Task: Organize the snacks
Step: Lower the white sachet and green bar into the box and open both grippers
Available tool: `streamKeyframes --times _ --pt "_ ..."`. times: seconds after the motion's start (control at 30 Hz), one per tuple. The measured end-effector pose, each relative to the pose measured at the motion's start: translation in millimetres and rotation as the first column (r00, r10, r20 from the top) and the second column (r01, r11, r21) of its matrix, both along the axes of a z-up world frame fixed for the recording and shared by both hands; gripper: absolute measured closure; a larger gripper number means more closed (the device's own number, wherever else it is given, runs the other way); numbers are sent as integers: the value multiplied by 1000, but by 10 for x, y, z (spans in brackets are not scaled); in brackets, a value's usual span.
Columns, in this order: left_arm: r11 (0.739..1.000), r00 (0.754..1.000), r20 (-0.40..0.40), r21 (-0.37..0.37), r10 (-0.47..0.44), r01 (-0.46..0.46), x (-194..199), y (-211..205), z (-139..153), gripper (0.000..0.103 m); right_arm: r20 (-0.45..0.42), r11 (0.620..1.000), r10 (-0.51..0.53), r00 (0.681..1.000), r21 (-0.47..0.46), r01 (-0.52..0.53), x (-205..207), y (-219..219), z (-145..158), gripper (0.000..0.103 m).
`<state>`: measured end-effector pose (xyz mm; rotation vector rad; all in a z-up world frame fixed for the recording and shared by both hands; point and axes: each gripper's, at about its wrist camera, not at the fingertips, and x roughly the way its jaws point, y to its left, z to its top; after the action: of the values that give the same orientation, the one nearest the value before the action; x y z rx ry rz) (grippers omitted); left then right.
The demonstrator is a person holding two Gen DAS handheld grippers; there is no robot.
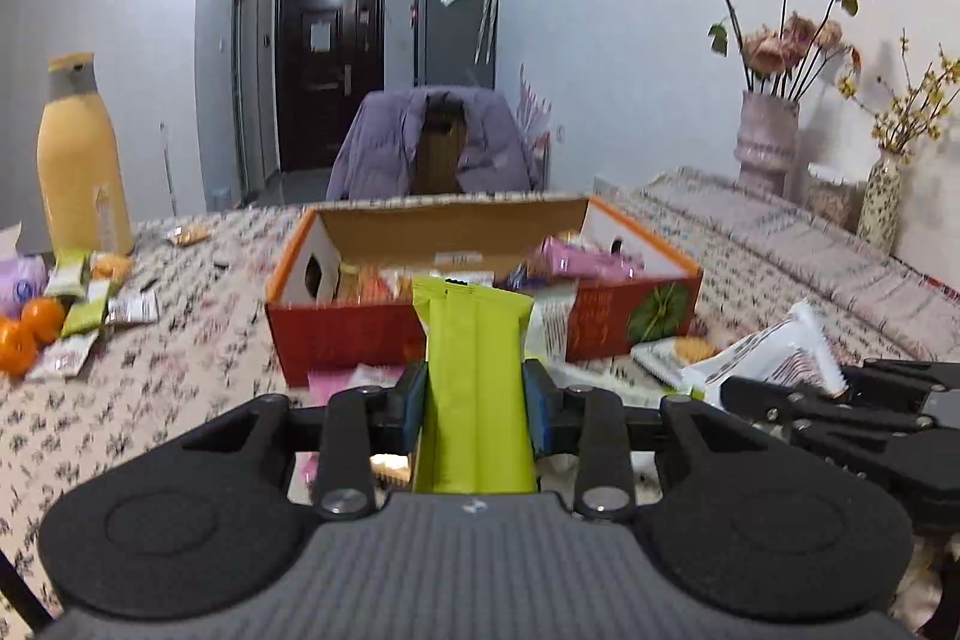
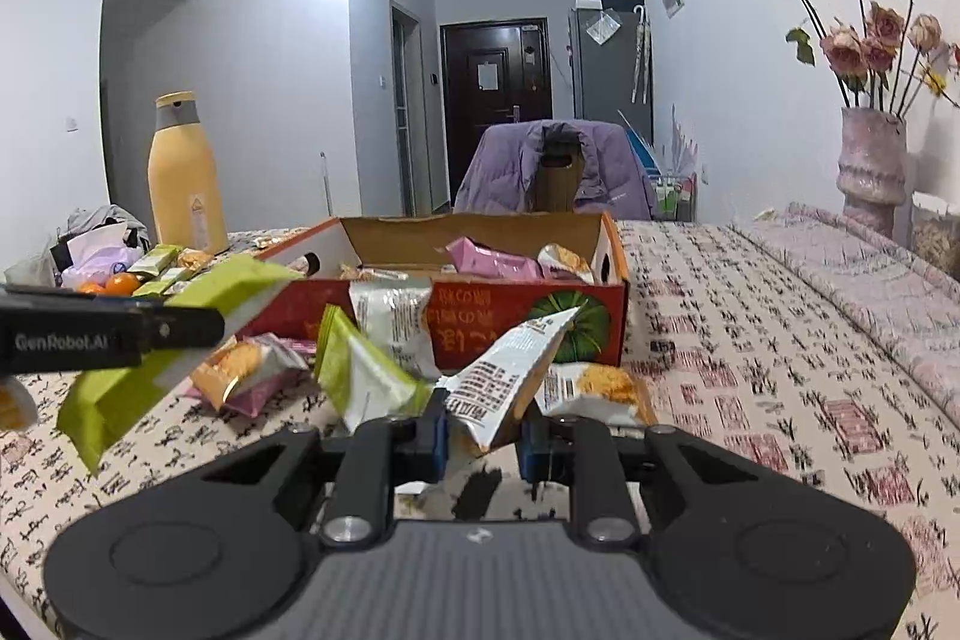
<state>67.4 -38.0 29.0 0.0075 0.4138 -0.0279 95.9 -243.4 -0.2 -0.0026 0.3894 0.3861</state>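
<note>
The left tongs (image 1: pixel 477 400) are clenched on a green snack packet (image 1: pixel 477 370), which stands up between the blue pads and is lifted clear of the desk (image 1: pixel 180 400), just in front of the red cardboard box (image 1: pixel 336 340). The right tongs (image 2: pixel 483 439) are clenched on a white snack packet (image 2: pixel 510 376) with printed text, its pointed end tilted up toward the box's pumpkin picture. The open box already holds pink and orange packets. More packets lie loose on the patterned cloth before the box, and another cluster sits far left beside oranges (image 1: pixel 30 334) and a tall yellow bottle (image 1: pixel 81 160). A vase of dried roses (image 1: pixel 768 142) stands at the right.
</note>
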Motion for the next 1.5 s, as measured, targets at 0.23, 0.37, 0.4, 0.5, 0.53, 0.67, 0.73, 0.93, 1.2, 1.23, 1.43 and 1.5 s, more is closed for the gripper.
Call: streamKeyframes --times 0.23,0.37,0.4,0.5,0.53,0.67,0.73,0.93,1.2,1.23,1.43,1.5 --pt "1000 998 57 3 0 -1 200 17 200 69 58 1000 3 998 -15 -2 212 130 213 82" --pt "1000 997 81 0 15 -15 412 54 307 69 87 1000 3 996 -24 -1 417 220 349 82" --pt "1000 996 84 0 19 -19 465 66 326 69 92 1000 3 996 -27 -1 469 241 377 82" --pt "1000 996 88 -7 29 -29 646 110 371 69 107 999 7 994 -38 -3 646 318 456 82" --pt "999 996 88 -9 32 -32 697 124 382 69 110 999 8 994 -43 -3 717 348 481 82" --pt "999 995 84 -18 47 -46 941 187 423 69 111 999 15 994 -52 -10 984 441 563 82" --pt "998 995 80 -21 54 -53 1063 218 430 69 105 999 16 994 -51 -11 1107 486 588 82" --pt "996 995 57 -44 84 -82 1442 289 399 69 81 999 9 997 -52 -5 1493 622 603 82" --pt "988 991 23 -74 135 -133 1797 403 174 69 52 999 -19 998 -32 20 1851 710 417 82" --pt "988 990 23 -77 136 -134 1815 414 131 69 50 999 -20 999 -30 21 1871 710 376 82" --pt "989 992 -18 -77 126 -127 1939 475 -27 68 -3 1000 -16 1000 -21 16 1983 667 249 81" --pt "987 990 -24 -80 136 -137 1939 501 -54 67 -11 1000 -22 1000 -16 22 1977 649 238 76"
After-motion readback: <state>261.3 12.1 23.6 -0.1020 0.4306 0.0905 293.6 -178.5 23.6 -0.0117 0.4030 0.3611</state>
